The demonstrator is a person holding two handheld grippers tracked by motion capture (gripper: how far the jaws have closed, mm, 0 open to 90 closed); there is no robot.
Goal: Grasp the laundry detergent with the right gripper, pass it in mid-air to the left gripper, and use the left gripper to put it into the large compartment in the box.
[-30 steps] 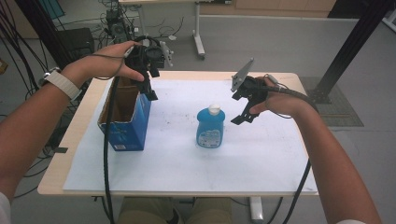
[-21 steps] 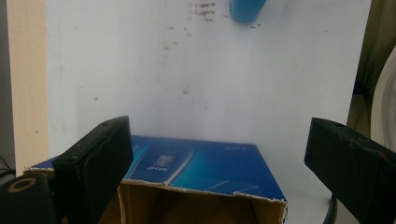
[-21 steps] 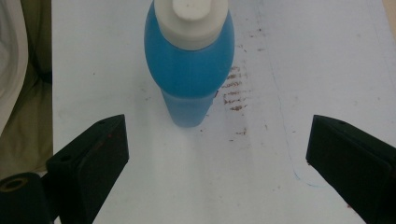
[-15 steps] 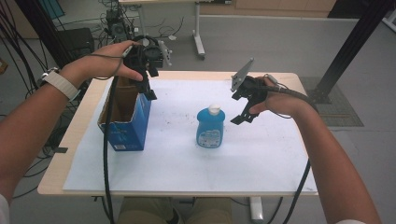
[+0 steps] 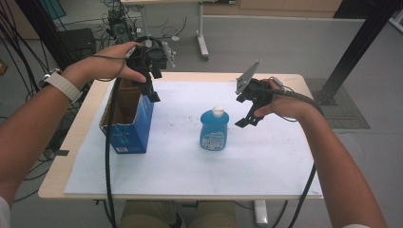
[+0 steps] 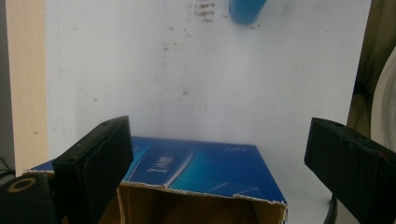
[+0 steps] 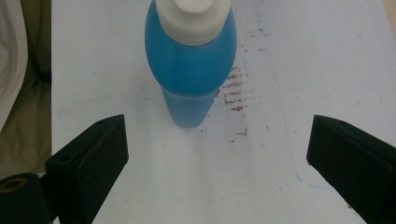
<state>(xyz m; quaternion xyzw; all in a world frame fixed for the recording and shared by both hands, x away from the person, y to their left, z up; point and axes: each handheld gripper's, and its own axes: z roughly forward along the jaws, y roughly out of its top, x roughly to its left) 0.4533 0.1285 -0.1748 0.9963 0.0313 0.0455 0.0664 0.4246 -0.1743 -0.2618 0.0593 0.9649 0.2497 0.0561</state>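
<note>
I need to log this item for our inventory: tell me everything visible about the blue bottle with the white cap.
The blue plastic bottle with a white cap stands upright near the middle of the white sheet on the table. Its body is translucent blue with rounded shoulders, a printed front label and a closed white cap. Nothing touches it but the sheet. The right tool, jaws open, hovers beside it; the open blue cardboard box stands apart.

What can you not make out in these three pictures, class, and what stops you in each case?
- Bottom of the open box: high view, hidden by its own walls; left gripper view, cut off by the lower edge.
- Label on the blue bottle: high view, too small to read.
- Bottle in the left gripper view: cut off by the top edge.
- Print on the box side: left gripper view, blurred.
</note>
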